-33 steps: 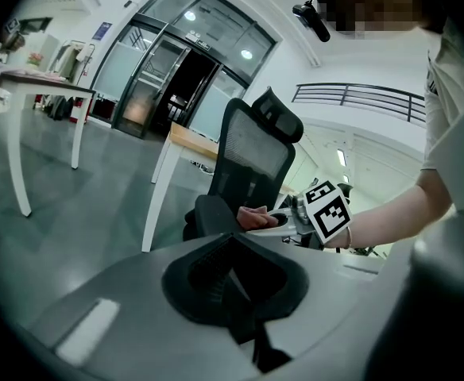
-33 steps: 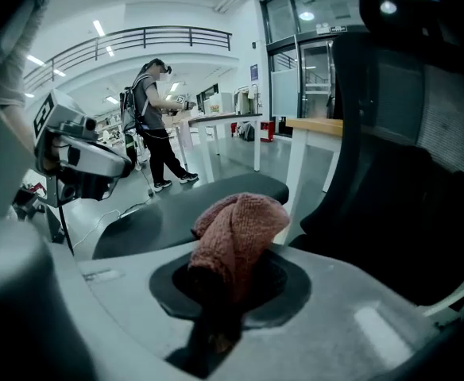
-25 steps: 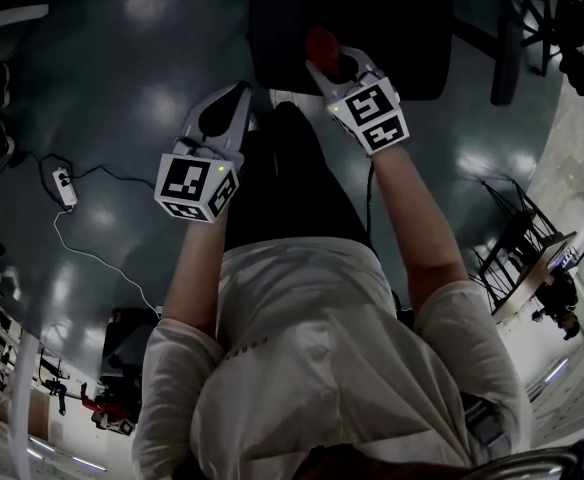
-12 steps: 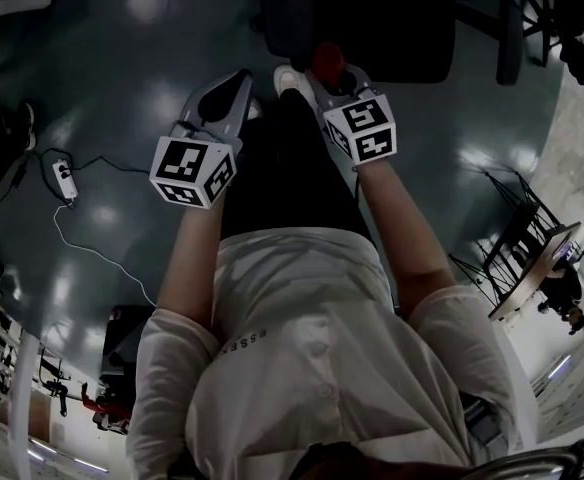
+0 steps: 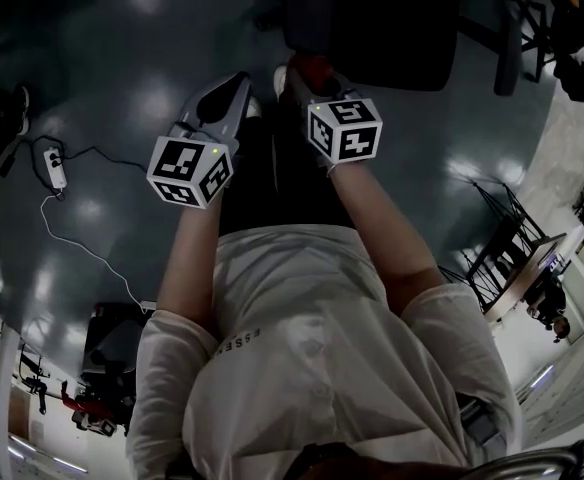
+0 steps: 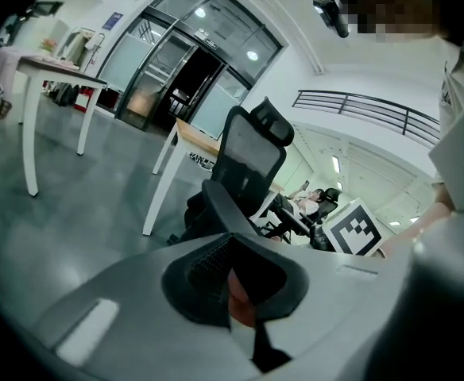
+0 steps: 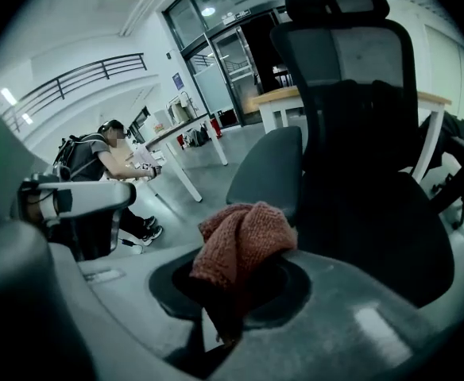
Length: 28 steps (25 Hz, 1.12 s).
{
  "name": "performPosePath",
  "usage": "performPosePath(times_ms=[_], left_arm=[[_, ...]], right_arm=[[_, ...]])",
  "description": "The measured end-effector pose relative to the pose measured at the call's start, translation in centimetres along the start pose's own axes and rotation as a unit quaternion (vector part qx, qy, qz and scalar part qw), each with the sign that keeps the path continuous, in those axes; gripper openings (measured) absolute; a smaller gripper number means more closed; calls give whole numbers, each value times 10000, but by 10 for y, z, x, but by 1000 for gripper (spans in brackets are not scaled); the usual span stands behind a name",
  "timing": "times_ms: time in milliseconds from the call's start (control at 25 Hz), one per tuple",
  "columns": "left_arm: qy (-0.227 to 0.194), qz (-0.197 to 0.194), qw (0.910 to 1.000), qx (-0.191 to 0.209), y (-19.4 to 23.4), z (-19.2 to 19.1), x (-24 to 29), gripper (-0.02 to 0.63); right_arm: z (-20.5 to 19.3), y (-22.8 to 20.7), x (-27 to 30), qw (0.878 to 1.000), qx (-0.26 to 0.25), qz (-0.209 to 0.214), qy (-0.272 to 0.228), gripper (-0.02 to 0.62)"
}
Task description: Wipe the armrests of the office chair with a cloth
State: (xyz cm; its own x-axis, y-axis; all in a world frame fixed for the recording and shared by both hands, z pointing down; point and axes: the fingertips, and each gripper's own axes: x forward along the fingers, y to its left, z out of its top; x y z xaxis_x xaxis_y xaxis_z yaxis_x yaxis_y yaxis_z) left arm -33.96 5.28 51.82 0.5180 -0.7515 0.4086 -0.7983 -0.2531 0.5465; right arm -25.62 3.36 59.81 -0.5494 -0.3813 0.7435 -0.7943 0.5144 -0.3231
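While the right tool [image 7: 220, 332] clamps the red cloth [image 7: 244, 240] near the office chair [image 7: 359, 173], the left tool [image 6: 244, 324] sits closed, apparently empty.

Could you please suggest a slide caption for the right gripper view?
Right gripper shut on a bunched reddish cloth, facing a black office chair and its armrest.

Glossy grey floor [image 5: 122, 78], white table [image 6: 57, 71], glazed doors [image 6: 168, 66].
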Motion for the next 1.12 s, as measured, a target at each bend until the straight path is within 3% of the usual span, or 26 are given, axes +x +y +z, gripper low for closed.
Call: performPosePath(times_ms=[120, 400, 600, 760, 880, 1120], left_arm=[[-62, 120, 9999, -25, 8, 2, -9, 17], [-442, 320, 9985, -16, 29, 26, -25, 17], [-638, 493, 9967, 0, 41, 59, -27, 17], [-706, 644, 9954, 2, 48, 83, -18, 17], [-654, 675, 9956, -33, 48, 96, 1, 17], [-608, 477, 9970, 4, 44, 123, 54, 17]], right_arm=[[5, 16, 7, 9998, 47, 180, -47, 52], [28, 61, 19, 9969, -382, 678, -113, 52], [88, 67, 11, 9926, -711, 850, -503, 52], [156, 36, -2, 9876, -1034, 638, -991, 52], [201, -11, -11, 9865, -969, 354, -1269, 52], [261, -105, 0, 9864, -980, -204, -1302, 52]])
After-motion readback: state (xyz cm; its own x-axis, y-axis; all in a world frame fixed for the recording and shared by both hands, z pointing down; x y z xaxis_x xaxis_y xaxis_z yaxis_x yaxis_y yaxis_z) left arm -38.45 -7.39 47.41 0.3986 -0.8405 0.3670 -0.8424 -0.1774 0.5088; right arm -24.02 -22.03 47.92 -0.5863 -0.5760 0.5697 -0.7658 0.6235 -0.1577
